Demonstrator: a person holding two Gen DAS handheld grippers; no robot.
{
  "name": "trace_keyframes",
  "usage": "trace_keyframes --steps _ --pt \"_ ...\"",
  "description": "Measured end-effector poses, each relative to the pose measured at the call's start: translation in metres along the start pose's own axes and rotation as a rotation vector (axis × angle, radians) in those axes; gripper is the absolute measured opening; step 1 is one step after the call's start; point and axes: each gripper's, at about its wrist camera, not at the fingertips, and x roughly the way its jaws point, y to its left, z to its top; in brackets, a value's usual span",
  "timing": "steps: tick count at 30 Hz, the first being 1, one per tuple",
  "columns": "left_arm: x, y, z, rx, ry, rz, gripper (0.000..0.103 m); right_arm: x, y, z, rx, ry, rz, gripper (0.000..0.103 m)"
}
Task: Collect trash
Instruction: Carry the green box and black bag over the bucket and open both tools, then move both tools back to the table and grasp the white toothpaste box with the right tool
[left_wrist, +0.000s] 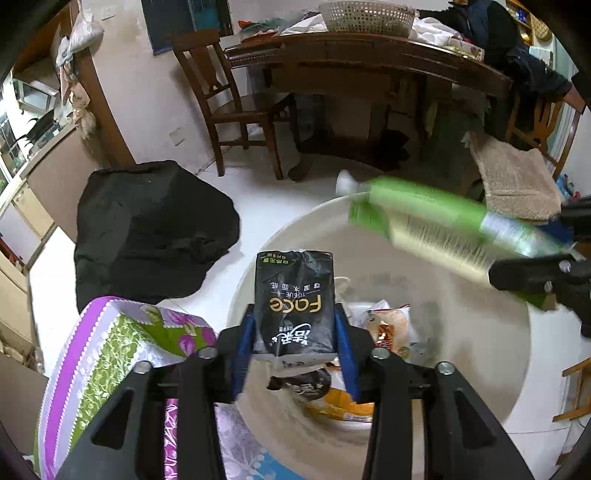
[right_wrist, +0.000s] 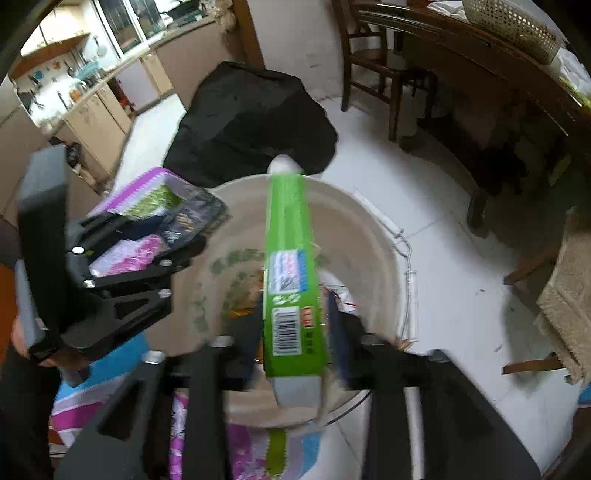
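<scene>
Both grippers over the white basin on the floor. Left gripper has a black tissue pack between its blue pads; whether the pads press on it or stand just off it I cannot tell. Right gripper has a green tube between its jaws, blurred, grip also unclear. Both items hang above the basin's middle, wrappers on its bottom. Black bag just beside the basin's far-left rim, floral cloth at its near-left edge.
</scene>
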Motion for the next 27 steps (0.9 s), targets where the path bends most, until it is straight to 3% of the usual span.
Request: trace_keyframes --steps 18,20,22,24,27 --pt "-0.011 0.013 -0.014 -0.035 -0.017 0.043 0.052 0.001 0.015 -0.009 -0.057 -0.025 -0.044 0.049" --pt "-0.016 0.016 -0.019 -0.052 -0.027 0.06 0.052 -0.004 0.023 -0.011 -0.072 -0.061 -0.048 0.049" --pt "-0.026 0.02 -0.03 -0.082 -0.054 0.078 0.062 -0.015 0.037 -0.016 -0.115 -0.143 -0.057 0.049" --pt "-0.039 0.028 -0.046 -0.124 -0.098 0.101 0.069 -0.025 0.056 -0.025 -0.162 -0.226 -0.017 0.049" --pt "-0.053 0.047 -0.082 -0.197 -0.116 0.134 0.069 -0.03 0.084 -0.041 -0.222 -0.313 0.04 0.048"
